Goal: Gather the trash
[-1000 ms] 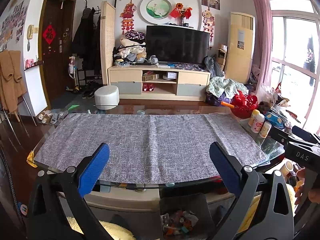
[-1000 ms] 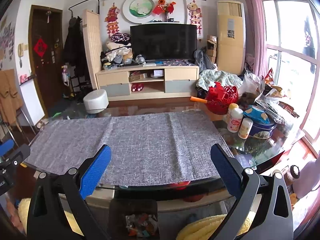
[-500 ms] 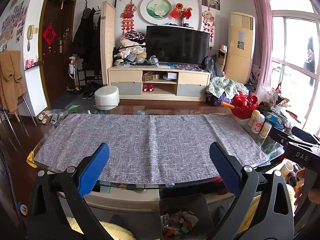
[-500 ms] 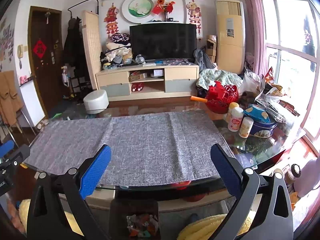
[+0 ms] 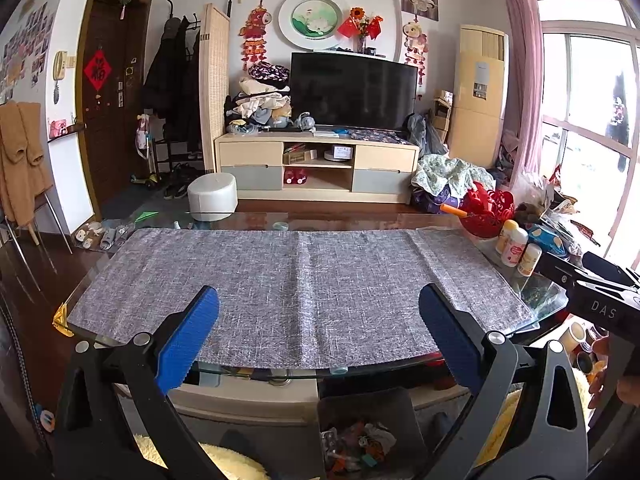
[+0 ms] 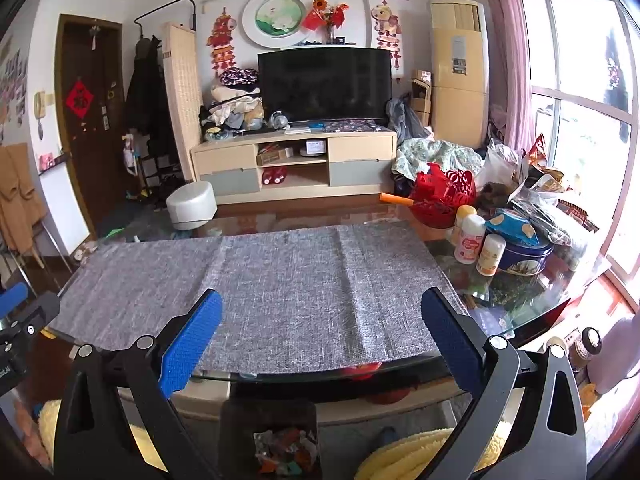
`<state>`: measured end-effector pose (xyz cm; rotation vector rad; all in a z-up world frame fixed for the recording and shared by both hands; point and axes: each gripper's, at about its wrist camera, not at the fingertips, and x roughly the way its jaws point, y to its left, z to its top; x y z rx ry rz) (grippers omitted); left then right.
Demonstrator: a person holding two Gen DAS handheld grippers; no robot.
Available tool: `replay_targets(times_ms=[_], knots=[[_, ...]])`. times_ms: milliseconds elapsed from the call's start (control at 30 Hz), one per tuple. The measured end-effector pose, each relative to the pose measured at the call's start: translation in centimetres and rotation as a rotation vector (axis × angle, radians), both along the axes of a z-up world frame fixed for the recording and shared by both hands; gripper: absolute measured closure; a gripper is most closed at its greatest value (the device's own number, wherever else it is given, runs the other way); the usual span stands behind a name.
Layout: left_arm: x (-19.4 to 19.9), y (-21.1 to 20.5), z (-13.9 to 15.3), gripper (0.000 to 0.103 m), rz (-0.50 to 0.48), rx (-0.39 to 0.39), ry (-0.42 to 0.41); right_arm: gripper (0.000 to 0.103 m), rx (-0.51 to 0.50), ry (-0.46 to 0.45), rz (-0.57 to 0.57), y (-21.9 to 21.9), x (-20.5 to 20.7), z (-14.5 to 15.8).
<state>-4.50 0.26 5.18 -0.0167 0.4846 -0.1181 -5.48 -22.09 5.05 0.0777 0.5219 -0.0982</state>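
A dark bin with several crumpled wrappers in it stands on the floor under the near edge of the glass table; the right wrist view shows the same bin low in the middle. My left gripper is open above the near edge of the grey cloth, nothing between its blue pads. My right gripper is likewise open and empty over the grey cloth. No loose trash shows on the cloth.
Bottles, a blue tin, a red basket and bags crowd the table's right end. Beyond the table are a white stool and a TV cabinet. Yellow cushions lie near the bin.
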Motion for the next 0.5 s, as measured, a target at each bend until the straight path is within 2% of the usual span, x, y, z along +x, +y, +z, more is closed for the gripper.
replay_targets(times_ms=[500], knots=[[-0.12,-0.33,-0.02,0.008,0.006,-0.003,-0.002,0.003,0.002,0.008,-0.003,0.64,-0.17,0.17]])
